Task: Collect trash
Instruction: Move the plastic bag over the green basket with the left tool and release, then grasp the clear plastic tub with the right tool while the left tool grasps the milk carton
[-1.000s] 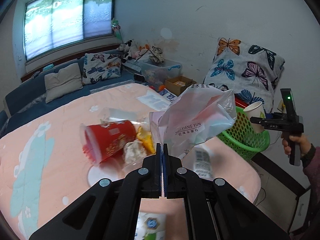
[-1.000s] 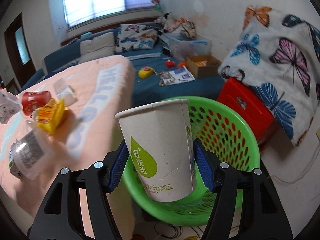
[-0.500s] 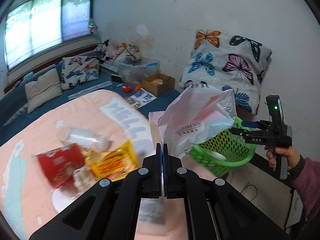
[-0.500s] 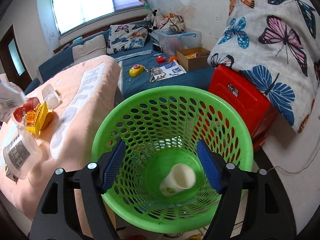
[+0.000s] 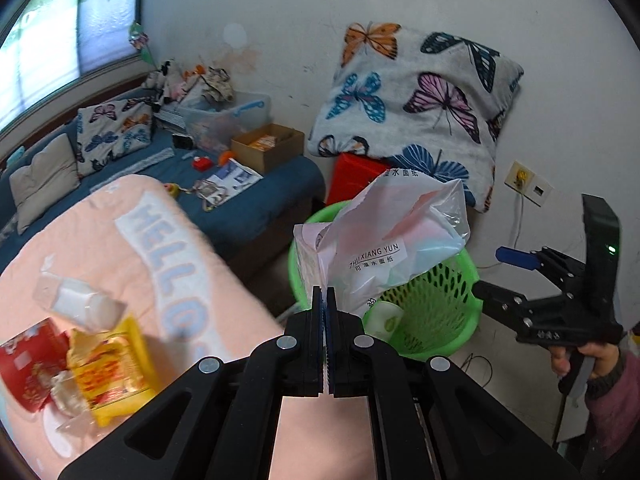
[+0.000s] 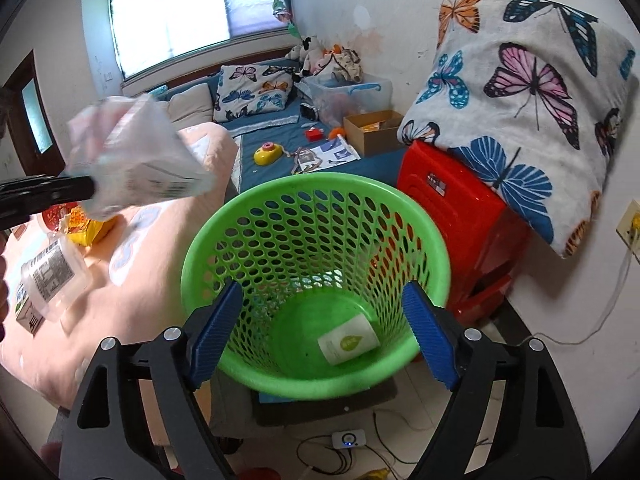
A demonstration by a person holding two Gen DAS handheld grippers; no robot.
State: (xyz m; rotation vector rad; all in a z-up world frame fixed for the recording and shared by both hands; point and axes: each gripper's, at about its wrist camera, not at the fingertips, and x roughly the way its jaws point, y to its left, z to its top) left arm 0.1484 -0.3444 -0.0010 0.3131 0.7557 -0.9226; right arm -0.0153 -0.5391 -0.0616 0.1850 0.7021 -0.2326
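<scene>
My left gripper [image 5: 325, 305] is shut on the edge of a crumpled clear plastic tissue bag [image 5: 384, 248], held up in front of the green mesh basket [image 5: 440, 308]. In the right wrist view the same bag [image 6: 136, 160] hangs at the left, short of the basket's rim [image 6: 316, 178]. My right gripper [image 6: 322, 300] hovers over the basket with its jaws opening and nothing between them. A white paper cup [image 6: 348, 344] lies on its side on the basket's floor. On the pink table remain a red cup [image 5: 28, 364], a yellow wrapper [image 5: 108, 364] and a clear labelled container [image 6: 52, 276].
A red plastic stool [image 6: 460, 216] under a butterfly blanket [image 6: 520, 80] stands right behind the basket. A blue couch [image 6: 280, 144] with toys and a cardboard box [image 6: 372, 128] lies beyond. Cables and a small device [image 6: 348, 440] lie on the floor below the basket.
The paper cup left my right gripper and dropped into the basket, and those jaws spread wider. My left gripper carried the bag from over the table towards the basket.
</scene>
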